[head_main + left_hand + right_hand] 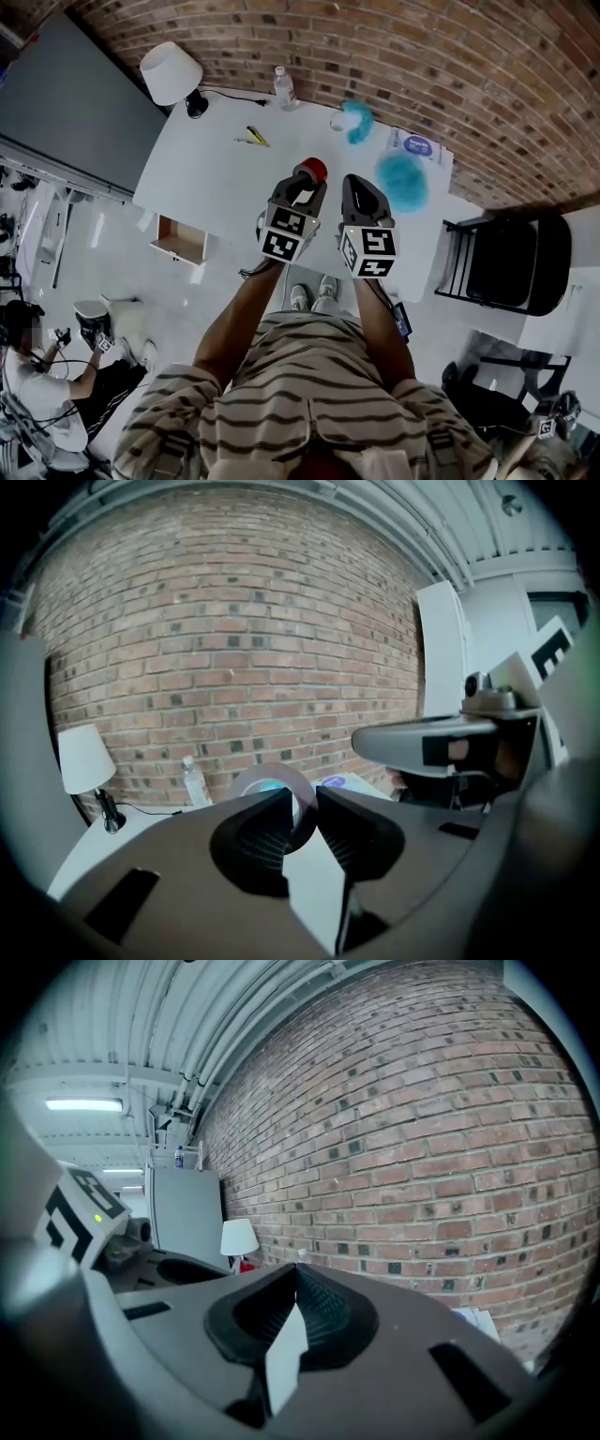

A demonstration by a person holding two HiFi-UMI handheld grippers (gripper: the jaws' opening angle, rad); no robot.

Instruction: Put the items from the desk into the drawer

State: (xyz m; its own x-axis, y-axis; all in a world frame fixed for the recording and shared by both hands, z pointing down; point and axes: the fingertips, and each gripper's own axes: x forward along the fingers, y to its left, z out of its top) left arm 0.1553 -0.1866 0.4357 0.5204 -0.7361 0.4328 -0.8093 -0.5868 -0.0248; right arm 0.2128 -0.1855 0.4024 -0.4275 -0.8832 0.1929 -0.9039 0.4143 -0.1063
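The tape roll (279,772) sits pinched between the left tongs (303,797).

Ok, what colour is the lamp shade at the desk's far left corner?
White. The lamp shade shows best in the head view.

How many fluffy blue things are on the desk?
2: a curved one by the brick wall, a round one nearer, to its right. Others may be hidden.
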